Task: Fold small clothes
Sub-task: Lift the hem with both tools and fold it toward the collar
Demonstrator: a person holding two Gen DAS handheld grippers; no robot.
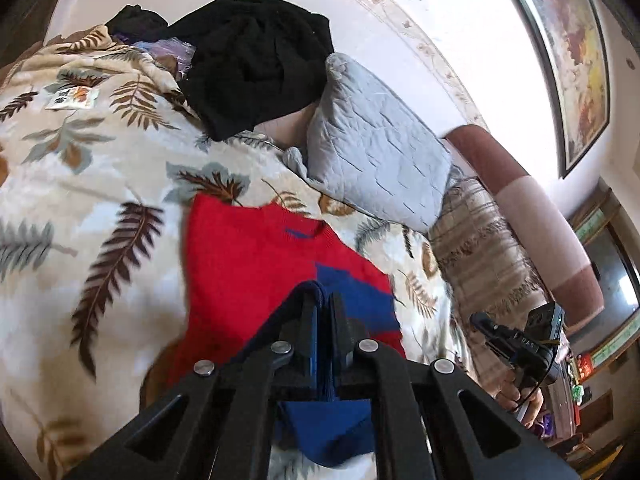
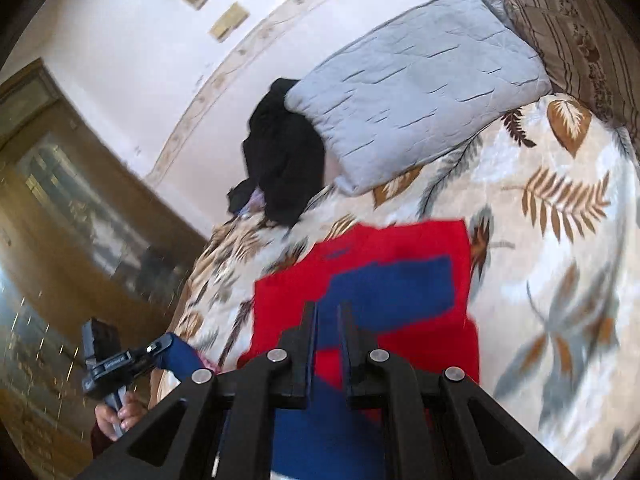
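A small red sweater (image 1: 248, 264) with blue patches lies on a leaf-print blanket (image 1: 100, 184); its near blue edge is lifted off the bed. In the left wrist view my left gripper (image 1: 320, 300) is shut on that dark blue edge, and blue cloth hangs below the fingers. In the right wrist view my right gripper (image 2: 328, 308) is shut on the same sweater (image 2: 400, 248), with blue cloth between its narrow jaws. The left gripper (image 2: 160, 346) shows again at the lower left, a hand on its handle and blue cloth at its tip. The right gripper (image 1: 480, 322) appears at the right edge.
A grey quilted pillow (image 1: 376, 160) leans at the head of the bed, with a heap of black clothes (image 1: 256, 64) beside it. A striped beige pillow (image 1: 480, 248) rests against the padded headboard (image 1: 540, 216). A small packet (image 1: 72, 98) lies on the blanket.
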